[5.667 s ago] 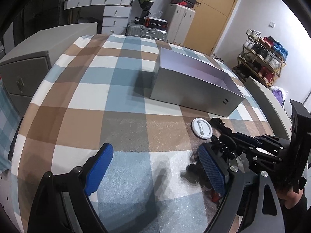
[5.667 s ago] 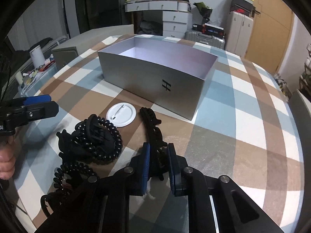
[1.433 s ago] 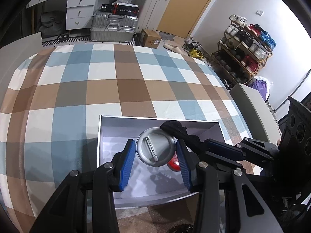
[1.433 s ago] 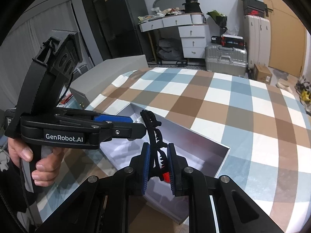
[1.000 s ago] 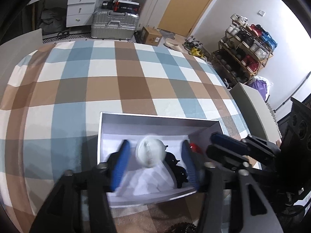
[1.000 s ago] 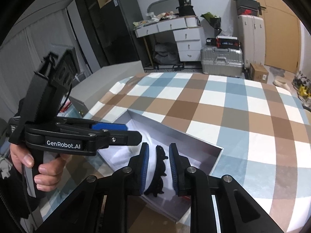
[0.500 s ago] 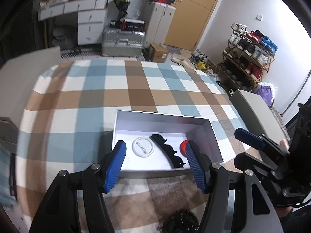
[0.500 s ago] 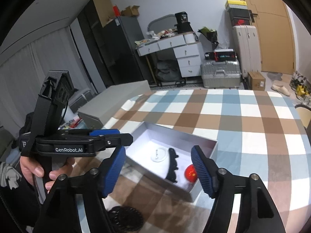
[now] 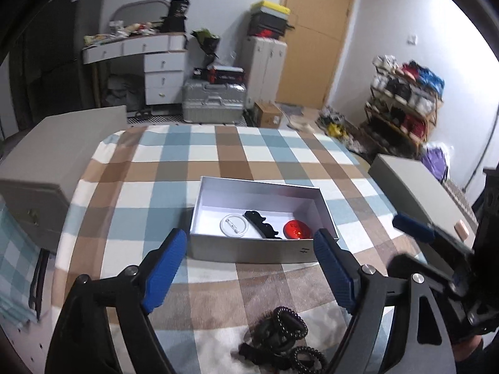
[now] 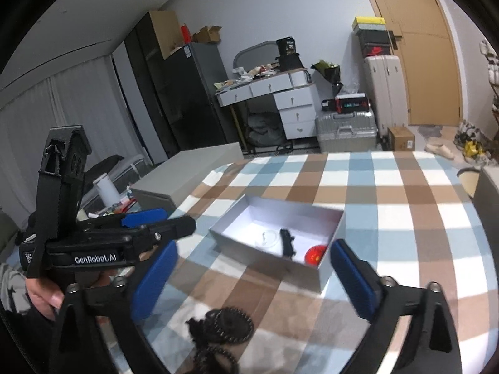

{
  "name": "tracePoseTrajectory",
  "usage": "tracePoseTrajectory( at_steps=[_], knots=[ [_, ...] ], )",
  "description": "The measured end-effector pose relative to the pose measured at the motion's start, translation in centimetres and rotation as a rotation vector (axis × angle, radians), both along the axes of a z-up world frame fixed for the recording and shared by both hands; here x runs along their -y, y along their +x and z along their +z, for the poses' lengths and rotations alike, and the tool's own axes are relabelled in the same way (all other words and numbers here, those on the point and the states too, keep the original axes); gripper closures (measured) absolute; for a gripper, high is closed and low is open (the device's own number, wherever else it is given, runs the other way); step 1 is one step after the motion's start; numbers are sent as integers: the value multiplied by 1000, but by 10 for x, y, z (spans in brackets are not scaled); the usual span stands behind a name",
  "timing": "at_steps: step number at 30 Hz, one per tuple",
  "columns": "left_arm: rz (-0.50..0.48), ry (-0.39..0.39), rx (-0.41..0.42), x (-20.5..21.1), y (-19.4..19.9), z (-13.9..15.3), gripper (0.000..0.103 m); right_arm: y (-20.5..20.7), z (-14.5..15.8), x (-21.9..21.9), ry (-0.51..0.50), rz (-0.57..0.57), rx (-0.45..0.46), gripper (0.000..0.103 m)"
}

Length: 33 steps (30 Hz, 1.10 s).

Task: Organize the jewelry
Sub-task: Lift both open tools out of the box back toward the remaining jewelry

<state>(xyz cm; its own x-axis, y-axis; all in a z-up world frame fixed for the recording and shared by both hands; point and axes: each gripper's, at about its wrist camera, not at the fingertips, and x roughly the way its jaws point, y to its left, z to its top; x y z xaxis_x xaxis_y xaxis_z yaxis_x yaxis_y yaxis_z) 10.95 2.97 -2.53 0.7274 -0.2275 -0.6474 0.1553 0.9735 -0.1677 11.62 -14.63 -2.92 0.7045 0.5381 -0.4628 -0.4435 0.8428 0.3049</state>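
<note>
A silver open box stands on the checked tablecloth. Inside it lie a white round badge, a black hair clip and a red badge. A heap of black coiled hair ties rests on the cloth near the front edge. My left gripper hangs above and before the box, its jaws opening with nothing between them. My right gripper also hovers short of the box, jaws opening wide and empty.
Grey cabinets flank the table left and right. A person's hand holds the left gripper at the left of the right wrist view. Behind the table are a white desk, a silver suitcase and a shoe rack.
The white badge and the black clip were let go into the box. Both grippers opened and drew back and upward from the box, so it looks smaller and farther.
</note>
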Motion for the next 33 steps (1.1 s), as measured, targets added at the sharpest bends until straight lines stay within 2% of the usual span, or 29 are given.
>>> tracePoseTrajectory(
  at_steps=[6, 12, 18, 22, 28, 30, 33],
  knots=[
    [60, -26, -2, -13, -24, -11, 16, -24, -16, 9, 31, -15, -60, 0],
    [87, -25, -12, -20, -52, -23, 3, -52, -29, 6, -28, -54, -47, 0],
    [115, 18, -27, -30, -73, -38, 2, -77, -43, -9, -90, -27, -63, 0],
    [99, 5, -63, -38, -86, -52, 2, -94, -54, -21, -105, 45, -85, 0],
    [115, 6, -120, -47, -94, -64, 2, -104, -75, -46, -177, 89, -130, 0],
    [114, 15, -138, -48, -95, -67, 2, -102, -80, -52, -184, 103, -152, 1],
    [110, 10, -139, -50, -99, -69, 2, -103, -83, -57, -203, 102, -149, 8]
  ],
)
